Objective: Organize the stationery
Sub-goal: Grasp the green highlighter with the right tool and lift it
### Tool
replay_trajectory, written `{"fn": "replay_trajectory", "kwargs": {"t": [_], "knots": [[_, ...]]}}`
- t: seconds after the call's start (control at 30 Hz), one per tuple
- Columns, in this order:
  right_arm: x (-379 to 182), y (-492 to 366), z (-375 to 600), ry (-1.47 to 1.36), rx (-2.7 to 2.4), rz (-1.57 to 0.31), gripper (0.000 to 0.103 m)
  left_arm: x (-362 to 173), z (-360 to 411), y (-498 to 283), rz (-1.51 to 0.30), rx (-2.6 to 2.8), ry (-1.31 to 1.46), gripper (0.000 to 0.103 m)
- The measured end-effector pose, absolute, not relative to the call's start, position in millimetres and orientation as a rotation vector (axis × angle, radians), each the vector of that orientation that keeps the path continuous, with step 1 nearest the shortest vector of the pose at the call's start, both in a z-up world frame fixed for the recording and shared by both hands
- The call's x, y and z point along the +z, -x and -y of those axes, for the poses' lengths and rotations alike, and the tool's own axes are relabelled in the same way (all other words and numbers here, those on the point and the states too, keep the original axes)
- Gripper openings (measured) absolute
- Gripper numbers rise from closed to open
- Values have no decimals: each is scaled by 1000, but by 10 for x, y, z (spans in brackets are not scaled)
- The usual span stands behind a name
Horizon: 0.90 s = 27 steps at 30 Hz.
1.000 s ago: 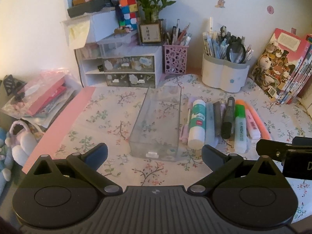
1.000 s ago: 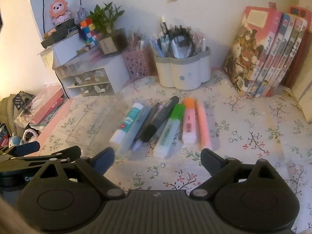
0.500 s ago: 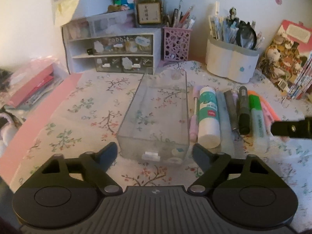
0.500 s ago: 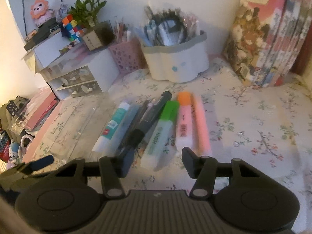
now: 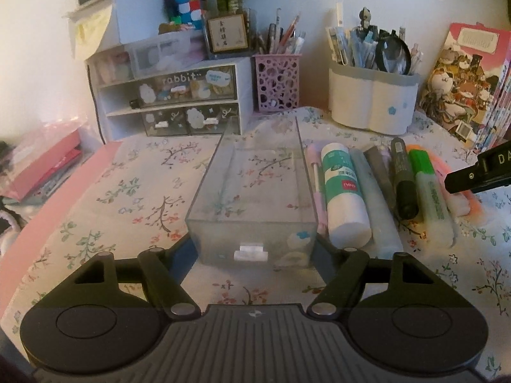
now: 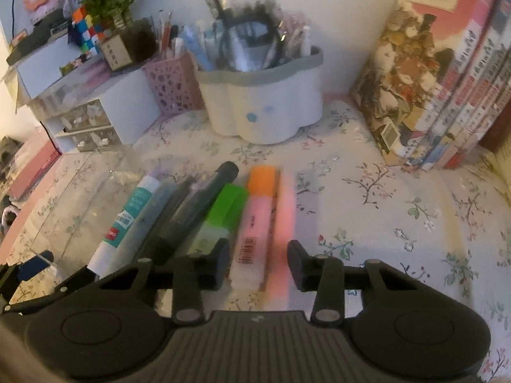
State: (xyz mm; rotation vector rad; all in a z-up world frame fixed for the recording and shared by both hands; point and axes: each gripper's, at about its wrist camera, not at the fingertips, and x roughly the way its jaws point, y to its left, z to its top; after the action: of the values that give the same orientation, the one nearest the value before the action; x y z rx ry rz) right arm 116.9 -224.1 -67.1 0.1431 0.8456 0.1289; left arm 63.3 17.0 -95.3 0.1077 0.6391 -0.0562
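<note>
Floral cloth (image 5: 134, 191) covers the desk. Left gripper (image 5: 252, 249), closing, clamps the clear bin (image 5: 255, 191). Right gripper (image 6: 258, 265), narrowed, straddles two highlighters (image 6: 255, 223), seen only from the right wrist.

- The right wrist view is motion-blurred; print on the green highlighter (image 6: 223, 217) cannot be read.
- At three o'clock in the left wrist view, the right gripper (image 5: 479, 175) is cut by the edge.
- The clear tray (image 5: 254, 204) hides the left gripper's (image 5: 254, 252) fingertips.
- At three o'clock, the books (image 5: 463, 95) run out of view.
</note>
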Motion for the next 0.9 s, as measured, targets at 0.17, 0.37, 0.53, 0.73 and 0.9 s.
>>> {"fn": "replay_trajectory", "kwargs": {"t": [0.17,0.37,0.53,0.73,0.9], "knots": [[-601,-1174,2120,-192,194,-831,28,-966,-127,-568,-622,-22,-87,73],[-643,-1231,1862,-120,208,-881,25,-986,-115,-515,-604,-24,-81,72],[-693,-1269,1892,-131,196,-911,24,-999,-74,-441,-590,-14,-87,72],[-681,-1213,2075,-269,196,-933,18,-987,-78,-422,-596,-20,-85,72],[-633,-1140,2181,-369,203,-913,0,-983,-74,-406,-600,-20,-87,72]]}}
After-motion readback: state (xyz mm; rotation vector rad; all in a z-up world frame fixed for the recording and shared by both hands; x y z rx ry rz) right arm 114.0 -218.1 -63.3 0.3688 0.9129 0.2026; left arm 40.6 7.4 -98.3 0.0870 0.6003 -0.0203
